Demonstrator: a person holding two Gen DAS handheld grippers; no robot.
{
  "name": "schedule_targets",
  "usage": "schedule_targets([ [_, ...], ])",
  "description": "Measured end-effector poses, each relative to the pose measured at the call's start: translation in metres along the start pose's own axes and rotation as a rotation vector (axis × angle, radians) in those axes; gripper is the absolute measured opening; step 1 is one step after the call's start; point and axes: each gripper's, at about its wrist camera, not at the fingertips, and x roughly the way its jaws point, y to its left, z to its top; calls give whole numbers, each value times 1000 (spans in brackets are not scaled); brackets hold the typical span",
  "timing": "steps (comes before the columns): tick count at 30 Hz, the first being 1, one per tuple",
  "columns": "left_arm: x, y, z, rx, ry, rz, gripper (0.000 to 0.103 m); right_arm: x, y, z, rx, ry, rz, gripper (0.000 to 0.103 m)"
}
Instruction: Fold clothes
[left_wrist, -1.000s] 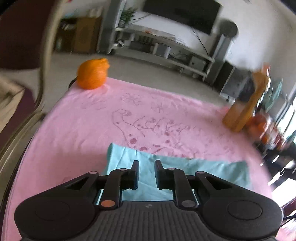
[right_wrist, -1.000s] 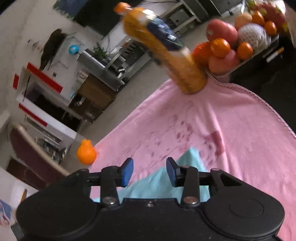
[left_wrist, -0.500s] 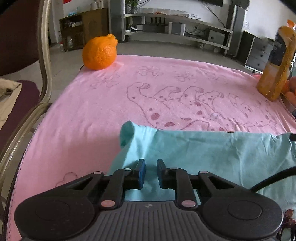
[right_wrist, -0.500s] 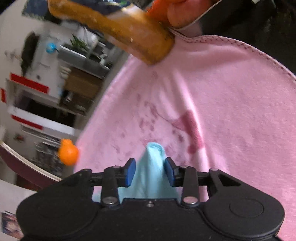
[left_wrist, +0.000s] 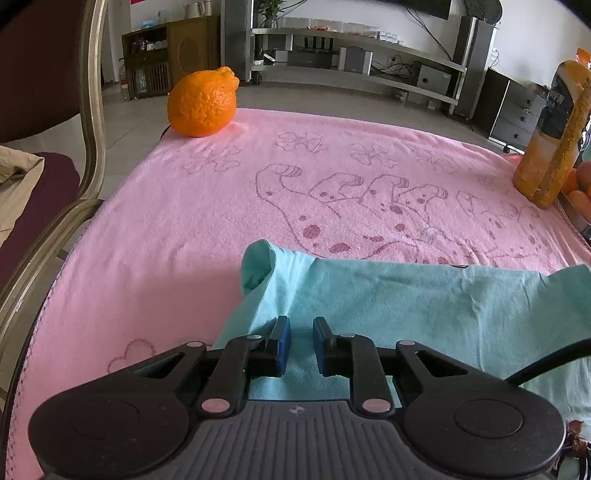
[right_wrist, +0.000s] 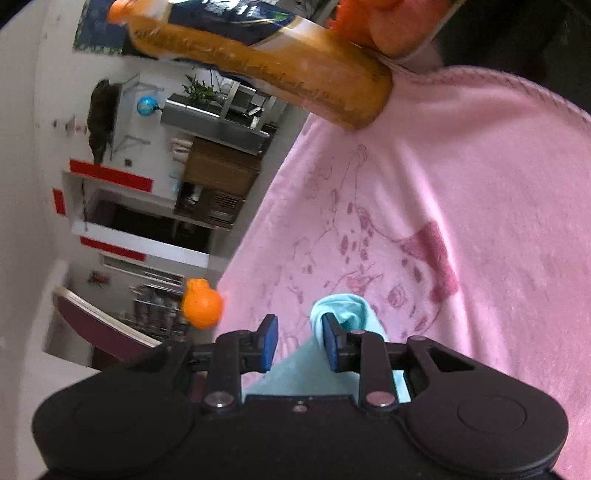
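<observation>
A pink towel (left_wrist: 177, 229) covers the tabletop. On its near part lies a teal garment (left_wrist: 424, 302). The left gripper (left_wrist: 301, 345) stands narrow over its corner, pads apart. The right gripper (right_wrist: 300, 341) is closing around the opposite bunched end. An orange (left_wrist: 202, 103) sits at the far corner.

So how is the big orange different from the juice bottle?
The orange is round, squat and bumpy with a little knob on top; the juice bottle is tall and narrow and stands upright. The orange sits at the far left corner of the pink towel, the bottle at the far right edge. The bottle has a dark label; the orange has none. Both are orange and rest on the towel.
</observation>
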Motion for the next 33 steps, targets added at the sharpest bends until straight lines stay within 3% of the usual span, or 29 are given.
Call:
schedule_targets([
  [4,0,0,0,-1,-1,-1,20,13,-9,1,20,40,-59,27],
  [9,0,1,-1,-5,-3,-4,20,25,-17,4,38,20,-35,27],
  [11,0,2,-1,-8,-4,-4,21,19,-26,3,61,-6,-20,18],
  [12,0,2,-1,-9,-5,-1,22,17,-29,5,72,-24,-25,7],
  [14,1,2,-1,-13,-6,9,20,13,-34,7,94,-57,-38,5],
  [19,1,6,0,-36,-2,6,19,12,-42,12,142,-90,-87,5],
  [27,1,11,1,-60,4,-2,17,4,-65,16,302,-83,-48,5],
  [30,1,11,1,-58,4,-4,17,-11,-64,17,286,-159,-95,16],
  [33,1,9,1,-49,5,3,16,-32,-56,16,266,-214,-92,16],
])
